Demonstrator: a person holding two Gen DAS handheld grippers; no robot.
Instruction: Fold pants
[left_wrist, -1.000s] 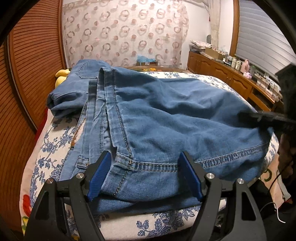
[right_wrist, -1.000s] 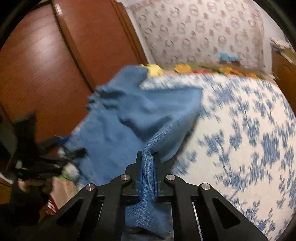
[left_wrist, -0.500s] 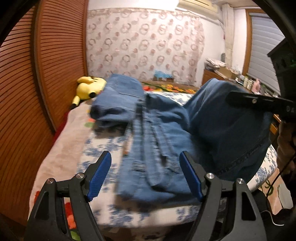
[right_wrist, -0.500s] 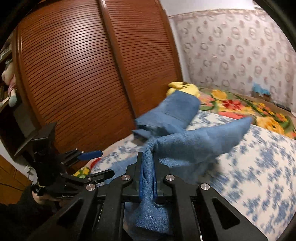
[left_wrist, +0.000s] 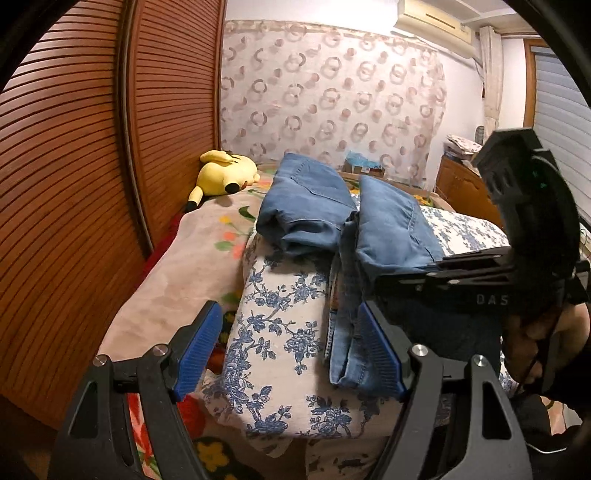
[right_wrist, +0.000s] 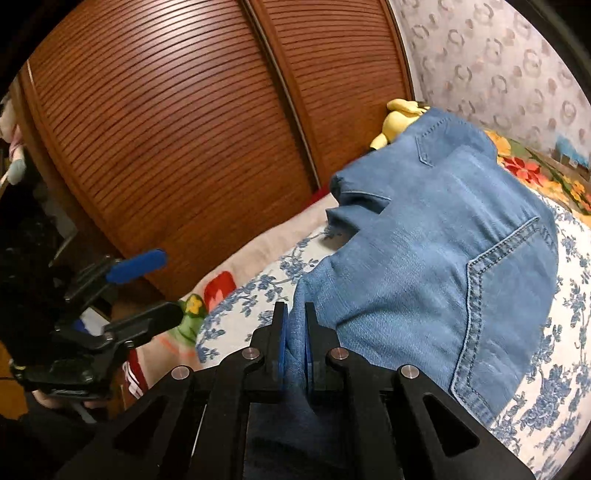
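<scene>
While folded, pants (left_wrist: 317, 199) lie lengthwise.

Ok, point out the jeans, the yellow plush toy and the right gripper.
jeans (right_wrist: 424, 266): right wrist view, seat panel beside back pocket.
yellow plush toy (left_wrist: 225, 171): left wrist view, its body.
right gripper (right_wrist: 295, 332): right wrist view, denim clamped between its fingertips.

1. The pants (left_wrist: 310, 195) are blue denim jeans with pale stitching and a back pocket showing.
2. They lie on the bed (left_wrist: 280, 325), on its blue-flowered cover, partly folded over into a bunched heap.
3. One narrow strip runs toward the bed's near edge.
4. One fold (right_wrist: 295, 332) is lifted, pinched in the right tool (right_wrist: 295, 345).
</scene>
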